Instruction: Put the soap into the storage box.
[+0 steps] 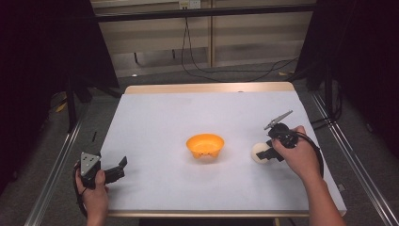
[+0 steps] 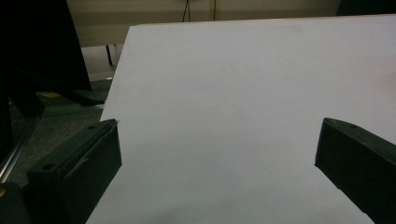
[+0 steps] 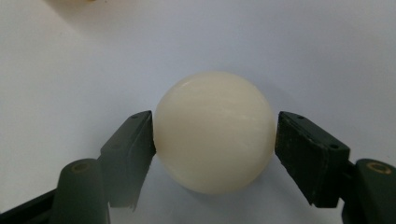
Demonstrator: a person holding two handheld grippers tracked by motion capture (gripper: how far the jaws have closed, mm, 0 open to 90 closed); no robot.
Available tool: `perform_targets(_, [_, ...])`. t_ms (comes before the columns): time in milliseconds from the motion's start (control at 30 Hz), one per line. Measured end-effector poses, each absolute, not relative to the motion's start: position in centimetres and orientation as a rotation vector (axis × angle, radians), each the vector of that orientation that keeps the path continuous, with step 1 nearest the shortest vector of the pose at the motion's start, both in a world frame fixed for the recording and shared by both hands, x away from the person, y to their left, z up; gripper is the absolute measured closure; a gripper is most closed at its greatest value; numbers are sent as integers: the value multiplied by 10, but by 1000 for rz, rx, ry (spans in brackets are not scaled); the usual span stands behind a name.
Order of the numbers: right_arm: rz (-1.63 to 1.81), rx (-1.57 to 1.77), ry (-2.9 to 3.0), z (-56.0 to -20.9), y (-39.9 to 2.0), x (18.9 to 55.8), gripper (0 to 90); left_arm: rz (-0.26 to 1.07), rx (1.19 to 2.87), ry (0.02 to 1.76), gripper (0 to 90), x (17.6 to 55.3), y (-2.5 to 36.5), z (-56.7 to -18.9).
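- Black jaws of the right gripper (image 3: 215, 140) rise nearest the lens in the right gripper view, standing either side of the cream ball (image 3: 214, 131); one pad looks to touch the ball's side, while the other shows a thin gap, so I judge the grip closing or barely made rather than firm
- Straddling the ball at its widest part makes sense: a round, smooth thing would squirt out if pinched above or below the middle
- Relative to the orange bowl (image 1: 205, 145), the cream ball (image 1: 259, 152) sits on the white table sheet (image 1: 155, 117) to the bowl's right, near but clearly apart from it, with the right gripper (image 1: 269, 153) over it and the hand behind
- Likely aim, as I read it, is to lift the ball and carry it leftward into the bowl
- Orange bowl stands upright and open at the middle of the sheet; nothing can be made out inside it from the high view
- Left gripper (image 1: 115, 172) rests well to the bowl's left, near the sheet's front edge, out of the working path
- Its jaws stand wide apart in the left gripper view (image 2: 215, 177), with bare sheet between them and nothing held
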State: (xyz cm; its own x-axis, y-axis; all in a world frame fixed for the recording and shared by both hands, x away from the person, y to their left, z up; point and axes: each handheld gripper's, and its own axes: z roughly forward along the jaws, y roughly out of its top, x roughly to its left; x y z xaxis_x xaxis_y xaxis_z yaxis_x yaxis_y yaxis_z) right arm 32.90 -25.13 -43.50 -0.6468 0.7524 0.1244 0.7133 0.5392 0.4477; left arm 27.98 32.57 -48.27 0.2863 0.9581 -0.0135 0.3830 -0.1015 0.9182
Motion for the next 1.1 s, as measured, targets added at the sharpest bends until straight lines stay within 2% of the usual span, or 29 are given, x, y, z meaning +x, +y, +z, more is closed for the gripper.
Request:
perform_targets(467, [680, 1298, 2704, -445, -246, 333, 227, 803, 1654, 1245, 2, 280, 325, -483])
perform_targets(1100, [665, 1266, 2717, -458, -240, 334, 231, 800, 1651, 1243, 3, 280, 326, -483])
